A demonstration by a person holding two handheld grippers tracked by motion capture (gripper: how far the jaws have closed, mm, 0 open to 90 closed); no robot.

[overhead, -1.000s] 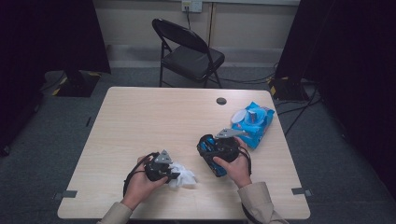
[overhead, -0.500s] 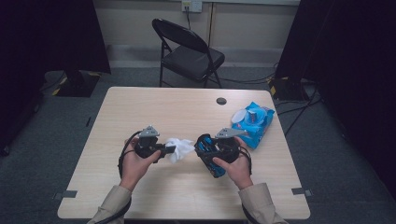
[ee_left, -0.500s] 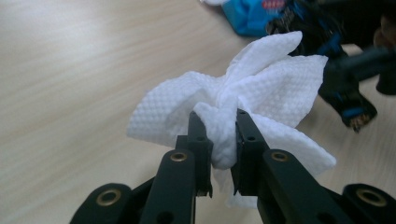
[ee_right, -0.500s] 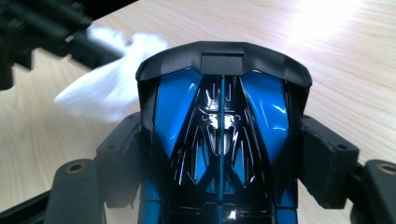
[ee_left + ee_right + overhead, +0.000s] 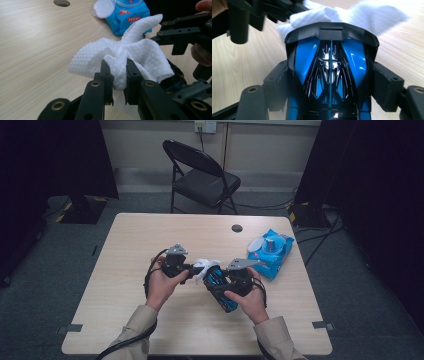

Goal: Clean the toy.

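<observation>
My left gripper (image 5: 119, 75) is shut on a bunched white wet wipe (image 5: 130, 52), pinched between its two black jaws. In the high view the left gripper (image 5: 192, 268) holds the wipe (image 5: 205, 265) up above the table, against the front end of a blue and black toy car (image 5: 220, 287). My right gripper (image 5: 329, 90) clamps that toy car (image 5: 329, 62) by its sides, one pad (image 5: 385, 87) on each flank. The wipe (image 5: 352, 13) lies just past the car's black front edge, with the left gripper (image 5: 249, 12) at the upper left.
A blue wet-wipe pack (image 5: 272, 249) with its white lid flipped open lies at the right of the wooden table (image 5: 150, 235); it is also in the left gripper view (image 5: 127, 15). A cable hole (image 5: 237, 228) sits near the far edge. A black folding chair (image 5: 200, 175) stands behind.
The left hand has lifted off the table and carried the wipe rightward and farther from the person, up to the toy car. The right hand has stayed almost in place.
</observation>
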